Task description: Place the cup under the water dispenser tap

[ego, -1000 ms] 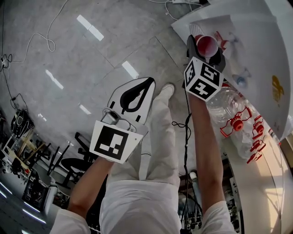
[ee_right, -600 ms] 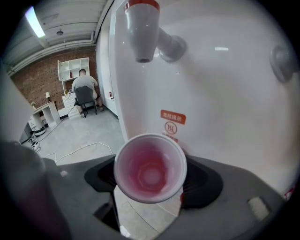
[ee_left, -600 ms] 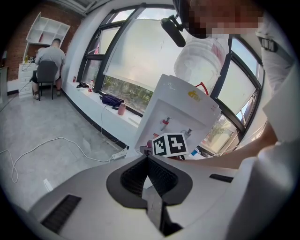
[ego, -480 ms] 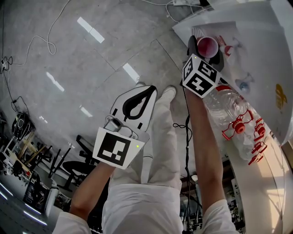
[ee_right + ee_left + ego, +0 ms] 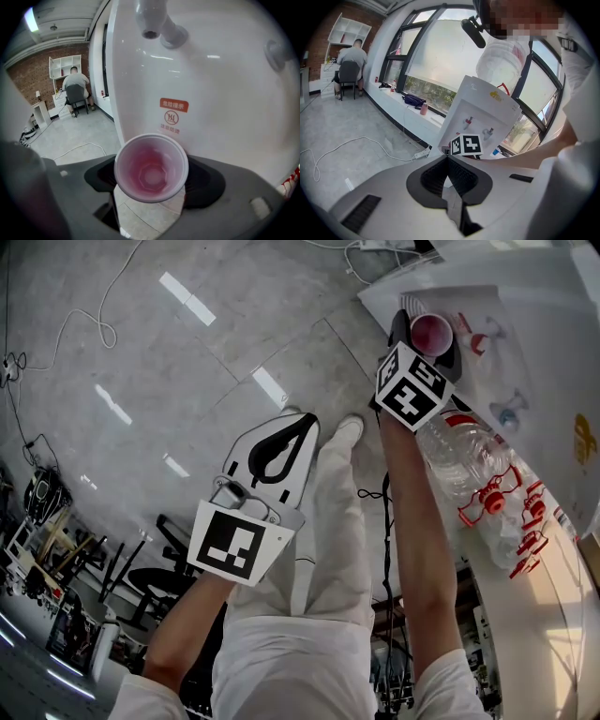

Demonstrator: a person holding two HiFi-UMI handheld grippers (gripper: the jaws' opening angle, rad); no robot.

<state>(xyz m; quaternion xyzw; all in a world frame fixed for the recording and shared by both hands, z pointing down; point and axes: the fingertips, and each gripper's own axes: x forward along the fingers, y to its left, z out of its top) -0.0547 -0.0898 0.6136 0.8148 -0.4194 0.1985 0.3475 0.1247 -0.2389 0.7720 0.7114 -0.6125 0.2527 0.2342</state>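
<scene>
A small white cup (image 5: 151, 168) with a pink-tinted inside stands upright and empty, and my right gripper (image 5: 152, 180) is shut on it. The white water dispenser (image 5: 225, 93) fills that view, with one tap (image 5: 157, 21) above and slightly ahead of the cup's rim. In the head view the cup (image 5: 430, 331) sits at the dispenser's front (image 5: 525, 324), left of the red tap (image 5: 478, 341) and the blue tap (image 5: 509, 415). My left gripper (image 5: 305, 412) hangs over the floor, shut and holding nothing; in its own view the left gripper (image 5: 446, 159) points towards the dispenser (image 5: 480, 119).
A large clear water bottle (image 5: 464, 460) with red handles lies to the right of my right arm. Cables (image 5: 84, 320) trail over the grey floor, and a power strip (image 5: 380, 245) lies near the dispenser. A person sits at a desk (image 5: 75, 91) far behind.
My right gripper has carried the cup a little further right and up, closer in to the dispenser. The left gripper has hardly moved.
</scene>
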